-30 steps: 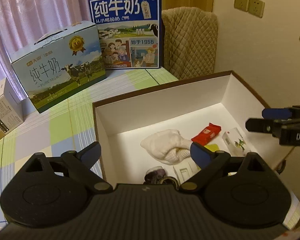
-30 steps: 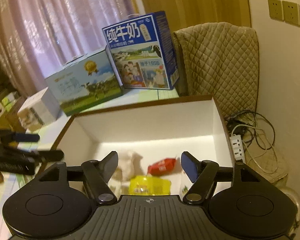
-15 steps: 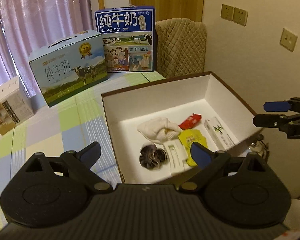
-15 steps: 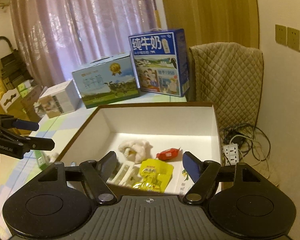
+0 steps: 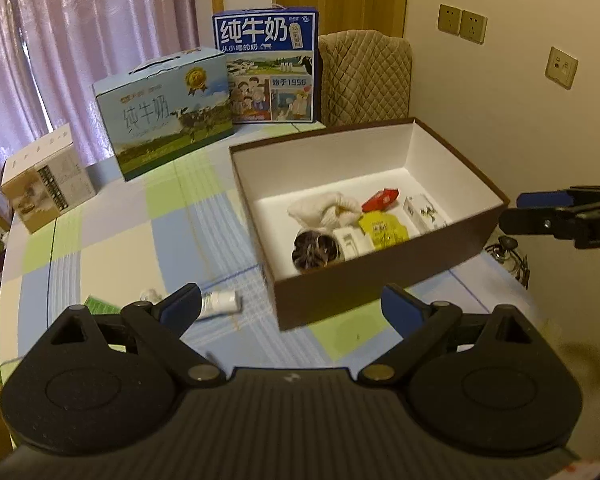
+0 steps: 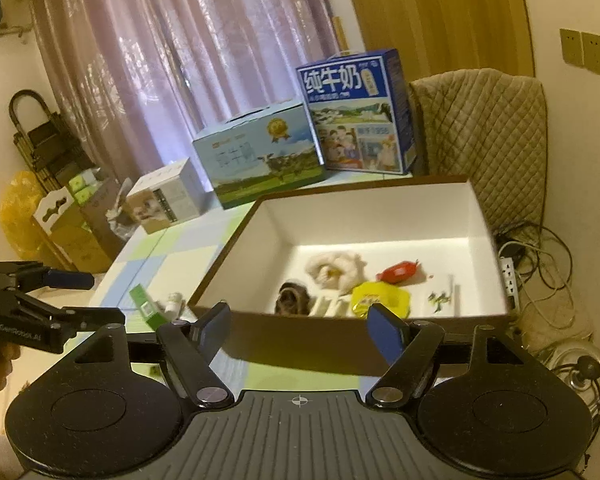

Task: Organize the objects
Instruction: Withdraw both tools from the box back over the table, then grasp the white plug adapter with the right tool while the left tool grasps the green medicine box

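Both tools empty: left hand-held gripper (image 5: 290,306) spread wide, right hand-held gripper (image 6: 300,326) likewise wide, each hanging short of the near wall of the box (image 5: 364,280). Box is stiff card, brown outside, white inside, open top, on the checked desk (image 5: 112,240). Inside the box: soft white cloth bundle (image 5: 324,210), glossy red packet (image 5: 380,199), crinkly yellow pouch (image 5: 382,230). Still outside, just left of the box's near corner: small white tube (image 5: 220,302) and flat green packet (image 6: 144,306). Risk, judged: the tube is round and smooth and may roll or squirt from the pads; a low approach could shove the light box.
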Demonstrator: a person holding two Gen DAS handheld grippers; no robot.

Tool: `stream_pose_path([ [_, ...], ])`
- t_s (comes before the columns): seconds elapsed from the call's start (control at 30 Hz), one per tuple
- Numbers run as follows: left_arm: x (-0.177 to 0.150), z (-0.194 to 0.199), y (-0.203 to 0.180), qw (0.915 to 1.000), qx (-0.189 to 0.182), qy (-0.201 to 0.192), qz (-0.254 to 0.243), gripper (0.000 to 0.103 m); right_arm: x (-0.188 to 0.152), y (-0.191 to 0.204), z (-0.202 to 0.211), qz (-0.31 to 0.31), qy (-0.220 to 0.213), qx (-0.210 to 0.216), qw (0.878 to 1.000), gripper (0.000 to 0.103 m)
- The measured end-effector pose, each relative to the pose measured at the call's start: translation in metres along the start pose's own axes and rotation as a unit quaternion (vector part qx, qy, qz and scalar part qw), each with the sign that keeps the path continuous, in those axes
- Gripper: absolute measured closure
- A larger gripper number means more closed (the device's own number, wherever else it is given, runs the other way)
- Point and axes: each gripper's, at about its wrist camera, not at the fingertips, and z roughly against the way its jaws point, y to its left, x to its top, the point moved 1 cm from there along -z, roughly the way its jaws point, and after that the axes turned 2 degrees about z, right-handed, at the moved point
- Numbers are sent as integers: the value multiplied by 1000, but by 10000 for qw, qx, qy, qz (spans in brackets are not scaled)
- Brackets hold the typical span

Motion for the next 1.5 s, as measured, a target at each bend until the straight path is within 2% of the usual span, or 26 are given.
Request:
stream_pose_path([
  [0.13, -19, 11, 10, 9999, 116, -28, 118, 8, -12, 11, -5, -93, 47, -1, 9999, 30],
  [0.33, -48, 24, 34, 9975, 502, -65, 502, 8, -37, 28, -17, -320, 192, 68, 9993, 30],
  [0.53, -78, 24, 64, 9888, 814, 93, 1246, 8, -63, 44, -36, -508, 544, 228, 9970, 30],
  [0.73, -104, 16, 81, 9811, 926, 378, 1654, 8, -78, 67, -55, -338, 799, 388, 9955, 30],
  [1.03, -128, 8, 90, 9744, 1303, 623, 1721, 8, -91, 96, -80, -30, 1005, 362, 9943, 30],
  [1.5, -140, -14, 120, 9674, 1576, 811, 1806, 8, -103, 127, -119, 358, 1277, 302, 9907, 30],
])
